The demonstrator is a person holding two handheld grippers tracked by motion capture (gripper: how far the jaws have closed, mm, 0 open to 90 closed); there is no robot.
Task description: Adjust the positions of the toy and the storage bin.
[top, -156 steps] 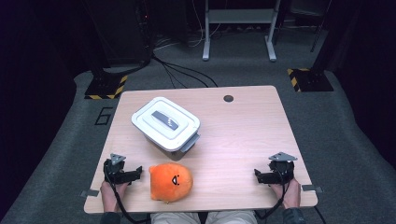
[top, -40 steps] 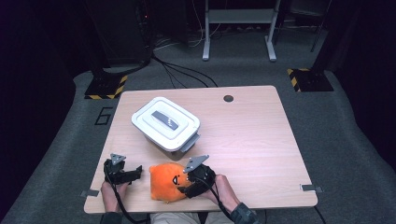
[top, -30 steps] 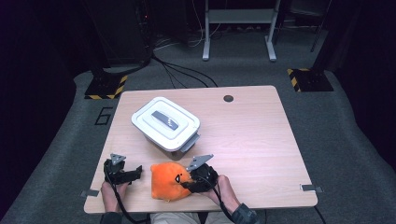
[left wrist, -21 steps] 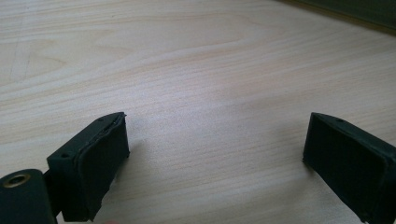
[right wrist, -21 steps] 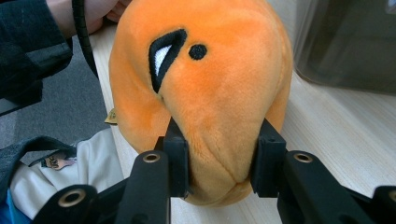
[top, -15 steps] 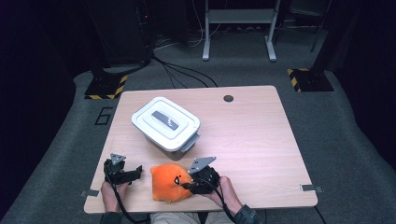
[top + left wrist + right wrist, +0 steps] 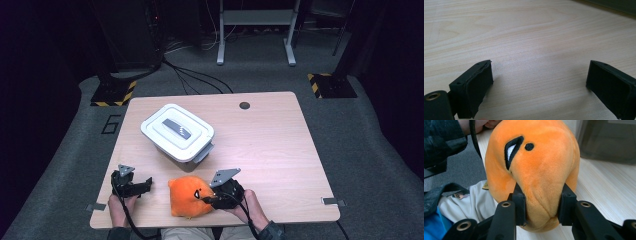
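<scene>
With your right tongs (image 7: 541, 206) clamped on the orange plush toy (image 7: 189, 196) at the near edge of the counter (image 7: 280, 145), the grasp is done, your left tongs (image 7: 539, 85) rest wide and empty, and the closed white box (image 7: 177, 131) appears the likely destination.

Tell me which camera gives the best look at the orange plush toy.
The right gripper view: the orange plush toy is close up, its black eye markings clear, with the right claw pinching a fold of it. The high view shows the toy small, at the table's near edge beside that claw. The left gripper view looks at bare wood.
</scene>
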